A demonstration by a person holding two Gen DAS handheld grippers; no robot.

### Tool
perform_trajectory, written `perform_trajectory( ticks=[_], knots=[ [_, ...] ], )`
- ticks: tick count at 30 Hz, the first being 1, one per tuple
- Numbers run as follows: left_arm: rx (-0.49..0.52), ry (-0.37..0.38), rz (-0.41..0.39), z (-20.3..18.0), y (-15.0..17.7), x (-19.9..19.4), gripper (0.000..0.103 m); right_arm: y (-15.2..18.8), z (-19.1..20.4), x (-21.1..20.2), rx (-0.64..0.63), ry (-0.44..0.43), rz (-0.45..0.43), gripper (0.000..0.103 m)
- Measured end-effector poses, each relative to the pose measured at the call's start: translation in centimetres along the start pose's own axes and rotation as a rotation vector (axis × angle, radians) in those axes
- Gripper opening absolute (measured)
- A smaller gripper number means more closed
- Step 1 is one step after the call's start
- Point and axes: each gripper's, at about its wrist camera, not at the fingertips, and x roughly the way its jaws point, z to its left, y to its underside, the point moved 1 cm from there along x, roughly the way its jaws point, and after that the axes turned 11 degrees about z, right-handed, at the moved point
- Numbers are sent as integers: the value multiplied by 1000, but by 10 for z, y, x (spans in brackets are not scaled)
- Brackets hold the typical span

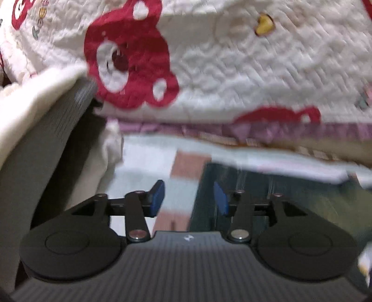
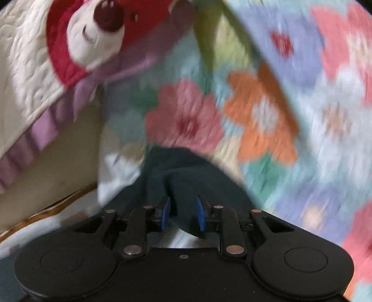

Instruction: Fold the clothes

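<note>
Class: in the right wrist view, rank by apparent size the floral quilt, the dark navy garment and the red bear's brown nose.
1. Floral patchwork quilt, largest.
2. Dark navy fabric garment, though its nearness to the camera inflates it.
3. Red bear's brown nose, smallest.

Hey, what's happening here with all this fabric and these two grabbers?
Someone is folding clothes with a handheld tool in each hand. The right tool has closed on a fold of dark garment, which lies against a flowered blanket. The left tool is open and holds nothing, pointing toward a white quilt with red bears. Both views are blurred, so the hands seem to be moving.
</note>
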Motion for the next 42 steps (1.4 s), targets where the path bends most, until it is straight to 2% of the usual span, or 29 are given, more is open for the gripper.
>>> perform_trajectory(
  ticks=[2, 6, 8, 11, 14, 16, 19, 21, 23, 24, 26, 28, 29, 30, 32, 34, 36, 38, 42],
  knots=[
    [-13, 50, 90, 6, 24, -1, 53, 28, 0, -4, -39, -25, 17, 29],
    [-69, 159, 299, 15, 72, -1, 62, 78, 1, -37, -40, -140, 12, 33],
    [-117, 169, 365, 16, 95, -4, 62, 101, 12, -54, -48, -217, 21, 34],
    [-139, 223, 366, 13, 119, -17, 66, 134, 41, -73, -108, -343, 54, 39],
    [-130, 211, 354, 15, 134, -30, 67, 164, 75, -89, -193, -457, 100, 39],
    [-153, 223, 363, 21, 141, -36, 72, 184, 98, -100, -250, -533, 131, 39],
    [-274, 295, 410, 43, 155, -35, 73, 210, 142, -118, -423, -583, 170, 39],
    [-337, 317, 434, 55, 162, -34, 73, 230, 166, -134, -525, -647, 187, 39],
    [-364, 346, 424, 65, 163, -39, 75, 251, 183, -150, -672, -754, 213, 39],
    [-371, 364, 413, 68, 162, -41, 80, 260, 191, -155, -744, -813, 230, 39],
    [-381, 386, 400, 73, 163, -43, 83, 281, 209, -164, -862, -866, 311, 39],
    [-382, 362, 411, 74, 162, -36, 83, 301, 223, -170, -953, -873, 393, 39],
    [-357, 352, 414, 72, 161, -33, 77, 310, 226, -171, -977, -866, 427, 40],
    [-329, 341, 408, 69, 159, -30, 55, 319, 228, -171, -998, -857, 460, 39],
    [-318, 312, 378, 68, 155, -32, 35, 332, 223, -168, -996, -820, 504, 39],
    [-321, 316, 348, 71, 154, -36, 35, 342, 215, -161, -968, -756, 524, 40],
    [-312, 329, 348, 71, 154, -37, 35, 343, 198, -151, -914, -614, 486, 47],
    [-307, 324, 384, 69, 157, -31, 38, 335, 180, -140, -846, -480, 443, 47],
    [-352, 322, 481, 66, 169, -20, 55, 314, 144, -126, -690, -436, 405, 46]
  ],
)
